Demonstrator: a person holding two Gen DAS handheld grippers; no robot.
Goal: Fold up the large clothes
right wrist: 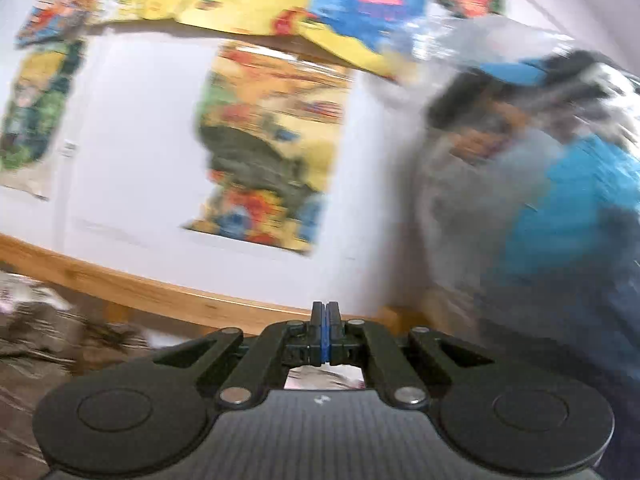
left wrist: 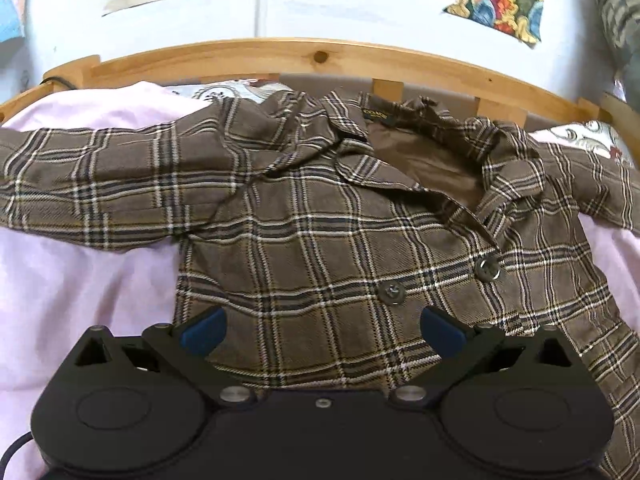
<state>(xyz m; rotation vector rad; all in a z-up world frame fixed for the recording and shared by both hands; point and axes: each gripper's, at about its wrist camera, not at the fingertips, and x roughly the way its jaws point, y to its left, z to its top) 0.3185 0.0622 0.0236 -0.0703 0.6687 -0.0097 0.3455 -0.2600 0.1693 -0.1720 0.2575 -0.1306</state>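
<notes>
A brown plaid jacket (left wrist: 320, 240) lies face up on a pink sheet (left wrist: 80, 300), sleeves spread left and right, collar open with the brown lining showing. My left gripper (left wrist: 322, 332) is open and empty, hovering over the jacket's lower front, its blue pads (left wrist: 204, 336) wide apart near two buttons (left wrist: 394, 292). My right gripper (right wrist: 326, 336) is shut with nothing between its pads, raised and pointing at the wall. The right wrist view is blurred; a bit of the jacket (right wrist: 48, 344) shows at its lower left.
A wooden bed rail (left wrist: 320, 56) curves along the far side below a white wall with colourful posters (right wrist: 276, 148). A heap of clothes in grey and blue (right wrist: 540, 200) is piled at the right.
</notes>
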